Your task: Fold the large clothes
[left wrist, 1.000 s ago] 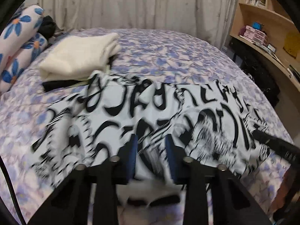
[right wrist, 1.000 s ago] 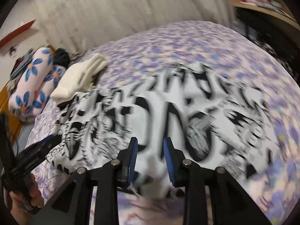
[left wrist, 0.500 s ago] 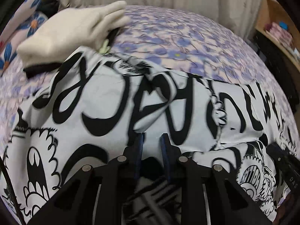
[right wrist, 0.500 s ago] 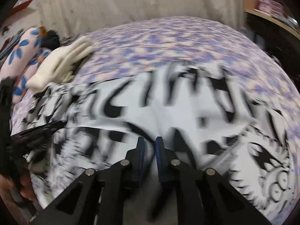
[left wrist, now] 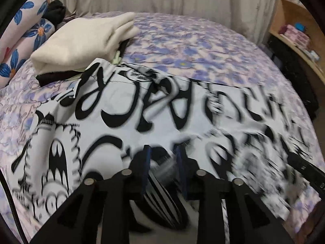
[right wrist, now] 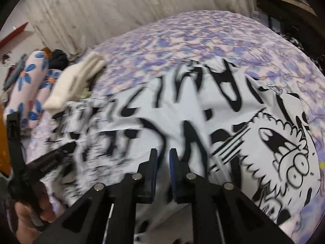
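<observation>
Shirt [left wrist: 126, 109], thin white cloth printed with bold black letters and cartoon faces, lies spread and rumpled on the floral bed [left wrist: 193, 46]. Left tongs [left wrist: 163, 158] are opening, blurred cloth between the blue pads. Right tongs [right wrist: 162, 158] are opening too, over the near hem. A folded cream fleece [left wrist: 81, 42] sits beyond.

Light: soft, even, dimmish indoors, no glare | Blur: my left view smears the printed garment [left wrist: 154, 109] at lower right; my right view streaks it at left | Sharp: cartoon face print at right | Distortion: fisheye bows the bed [left wrist: 203, 46]; corners black
</observation>
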